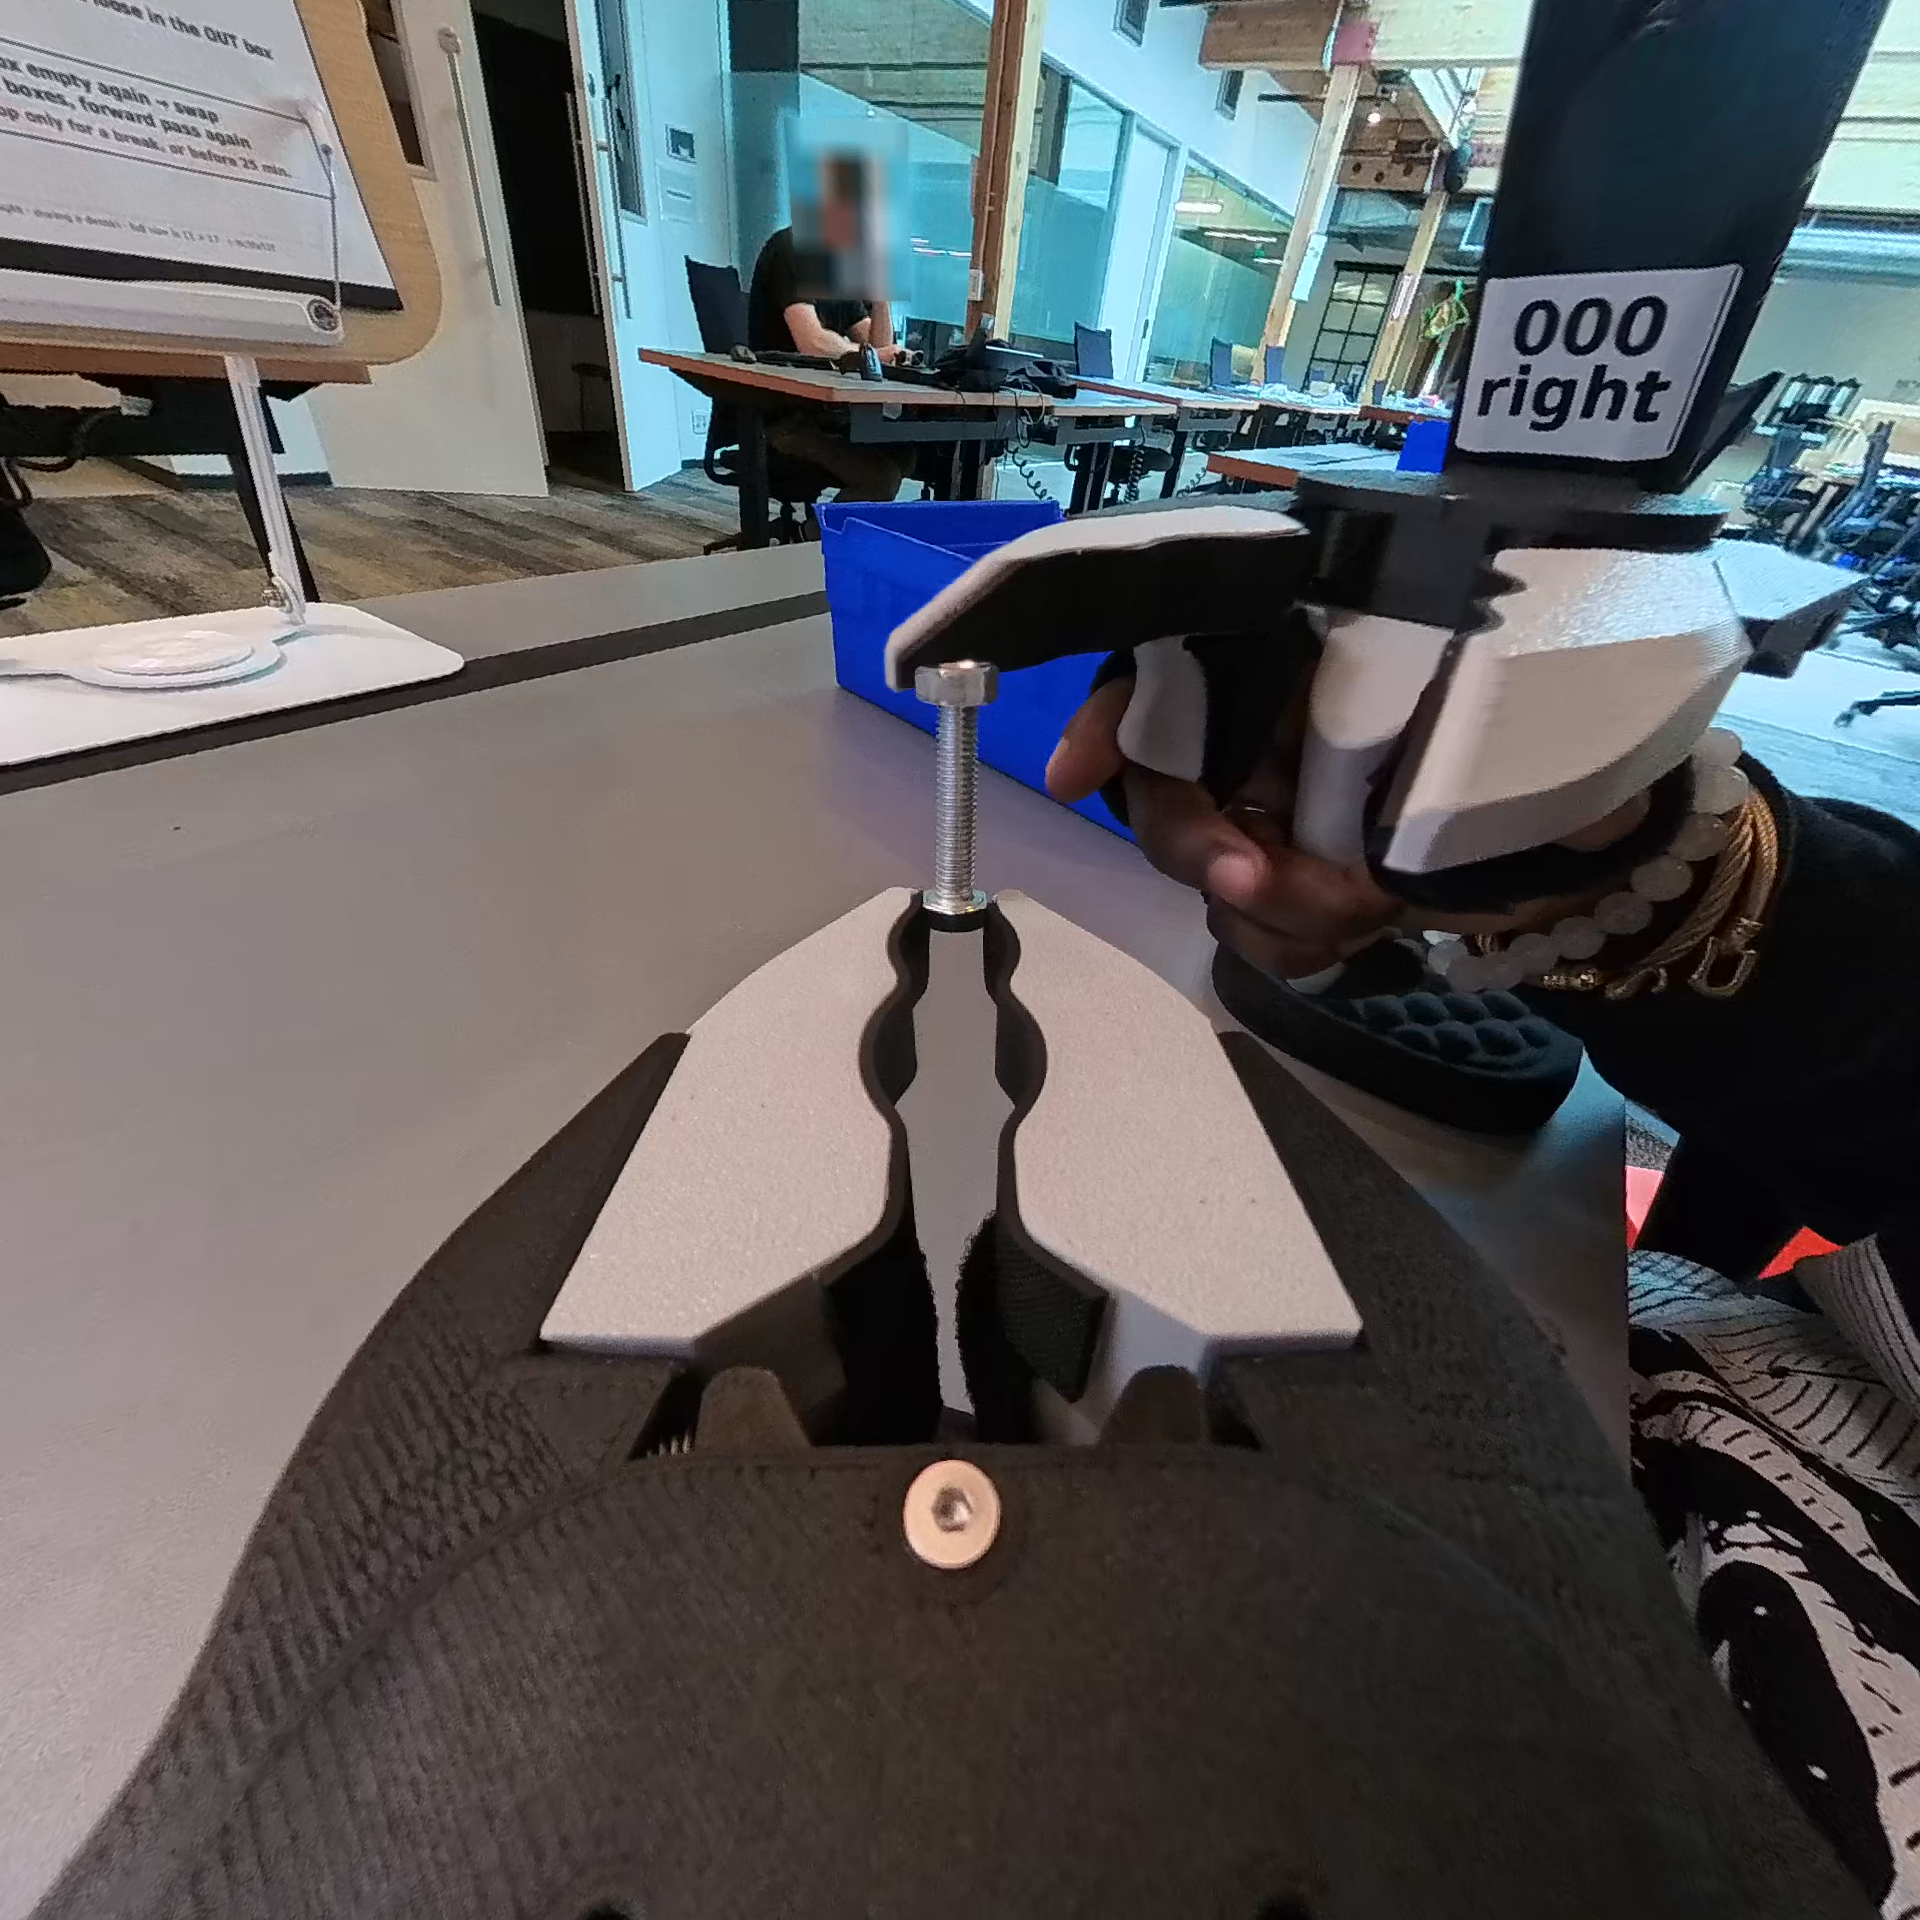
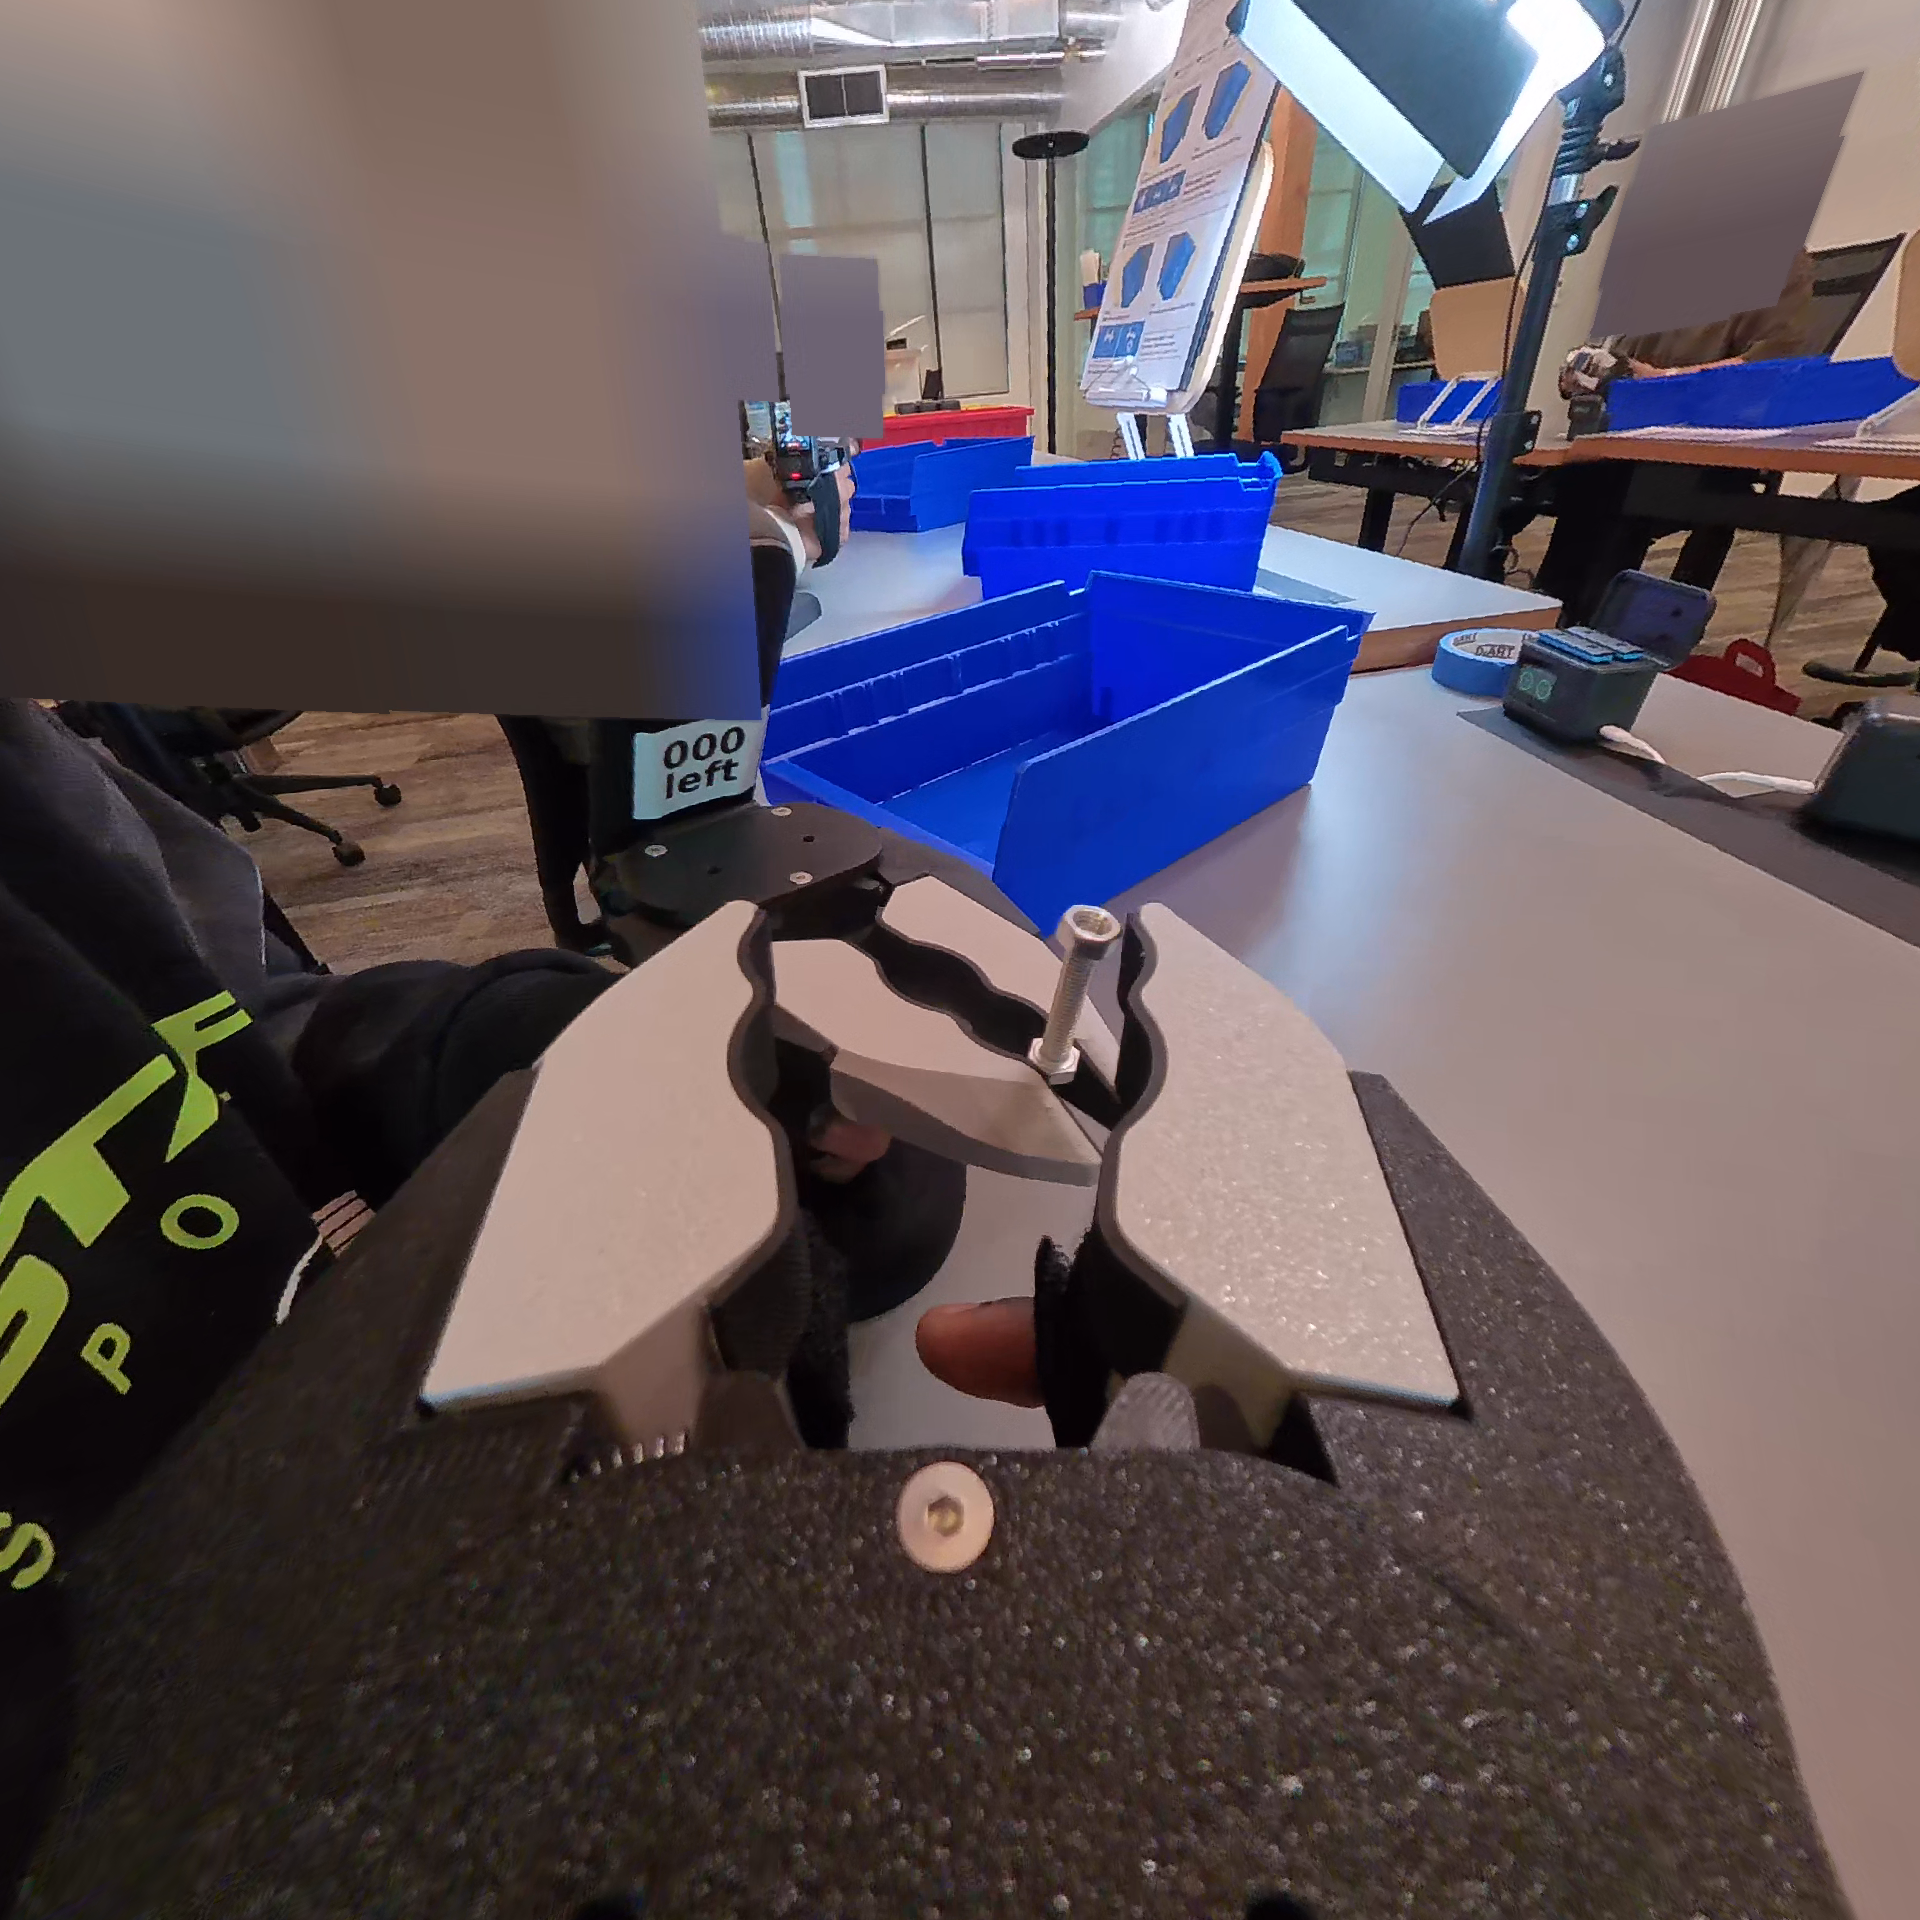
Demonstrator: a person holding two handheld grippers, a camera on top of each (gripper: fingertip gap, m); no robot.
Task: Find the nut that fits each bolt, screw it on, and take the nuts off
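My left gripper (image 1: 956, 906) is shut on a silver hex nut (image 1: 956, 896) at its fingertips, just above the grey table (image 1: 416, 883). A silver bolt (image 1: 956, 790) stands upright in the nut, head up. My right gripper (image 2: 945, 920) is open wide around the bolt (image 2: 1070, 997). The bolt head (image 2: 1088, 925) is close to my right gripper's right finger (image 2: 1226, 1039) and far from the left one (image 2: 644, 1091). In the left wrist view, one right-gripper finger (image 1: 1091, 592) reaches over the bolt head. The left gripper's fingers (image 2: 935, 1101) hold the nut (image 2: 1055, 1062) between my open fingers.
A blue bin (image 2: 1091, 727) stands just behind the bolt, and it also shows in the left wrist view (image 1: 914, 582). More blue bins (image 2: 1122, 520) sit farther back. A white sign stand (image 1: 208, 644) is at the left. A black pad (image 1: 1403, 1029), a blue tape roll (image 2: 1475, 660) and a charger box (image 2: 1590, 675) are at the right. The grippers' ends are close to 6 cm from one another.
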